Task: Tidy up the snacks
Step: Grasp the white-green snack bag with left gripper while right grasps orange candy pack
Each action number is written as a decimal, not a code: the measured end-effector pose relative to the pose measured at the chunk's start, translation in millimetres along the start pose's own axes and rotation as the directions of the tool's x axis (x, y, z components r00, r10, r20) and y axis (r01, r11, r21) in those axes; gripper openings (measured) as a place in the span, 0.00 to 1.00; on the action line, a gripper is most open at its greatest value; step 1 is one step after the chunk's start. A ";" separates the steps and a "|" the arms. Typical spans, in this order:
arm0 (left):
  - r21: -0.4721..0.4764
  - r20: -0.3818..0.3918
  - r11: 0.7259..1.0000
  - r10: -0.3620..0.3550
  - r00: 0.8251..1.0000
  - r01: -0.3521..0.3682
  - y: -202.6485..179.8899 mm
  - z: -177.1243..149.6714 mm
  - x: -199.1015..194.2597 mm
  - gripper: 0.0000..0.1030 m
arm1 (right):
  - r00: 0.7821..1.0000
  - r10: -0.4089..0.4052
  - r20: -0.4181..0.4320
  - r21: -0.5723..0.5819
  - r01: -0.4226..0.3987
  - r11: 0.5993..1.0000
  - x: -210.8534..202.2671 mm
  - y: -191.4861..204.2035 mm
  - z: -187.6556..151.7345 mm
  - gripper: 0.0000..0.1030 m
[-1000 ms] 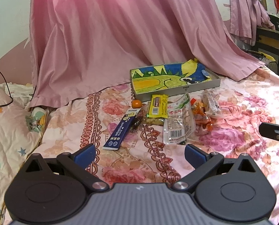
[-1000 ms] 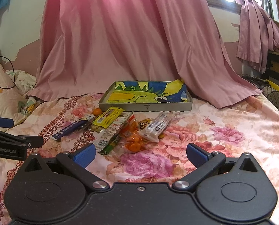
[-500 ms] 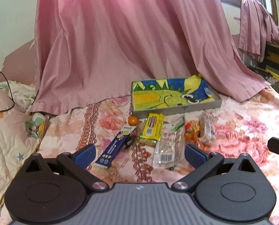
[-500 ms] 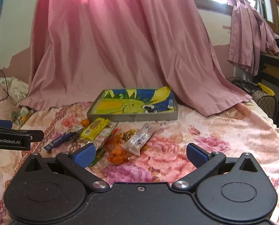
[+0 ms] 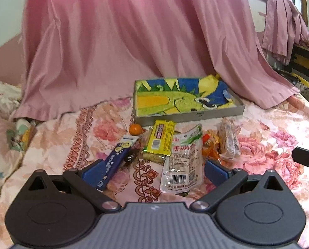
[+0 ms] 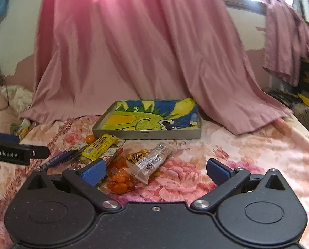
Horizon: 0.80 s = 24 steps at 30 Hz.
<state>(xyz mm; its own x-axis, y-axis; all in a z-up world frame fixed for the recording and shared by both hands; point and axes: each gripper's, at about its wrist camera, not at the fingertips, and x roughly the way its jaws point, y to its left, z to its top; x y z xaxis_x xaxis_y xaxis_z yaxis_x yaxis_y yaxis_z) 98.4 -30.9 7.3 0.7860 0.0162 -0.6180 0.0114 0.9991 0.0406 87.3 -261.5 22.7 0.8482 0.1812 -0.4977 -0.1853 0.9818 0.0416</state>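
The snacks (image 5: 175, 145) are seen heaped on the bed (image 5: 268, 145), just before the tray (image 5: 187, 116) at twelve o'clock, which holds none. Both the left gripper (image 5: 154, 168) and right gripper (image 6: 154, 168) are held with jaws spread wide, empty. An approach is judged under way; a packet must next be straddled and pinched.

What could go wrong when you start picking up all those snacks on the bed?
The snacks lie in an overlapping pile: the yellow bar rests partly on the clear packet, so pinching one may drag its neighbour. The small orange candy is round and could roll on the soft bedsheet. Both the left hand-held gripper and the right hand-held gripper are open close to the same pile, so they might bump.
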 end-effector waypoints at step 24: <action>0.051 -0.343 0.927 -0.332 0.879 0.370 9.1 25.7 144.6 1.00 | 0.945 0.221 -0.242 -0.097 -0.250 0.963 148.3 48.9 -45.9 0.89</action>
<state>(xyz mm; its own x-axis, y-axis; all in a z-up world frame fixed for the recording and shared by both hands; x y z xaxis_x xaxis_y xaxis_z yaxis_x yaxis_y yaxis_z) 228.0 -20.5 -61.6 0.4747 -0.3043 -0.8258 0.3331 0.9307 -0.1515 181.3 -189.2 -88.8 0.6402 0.3743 -0.6709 -0.4389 0.8949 0.0805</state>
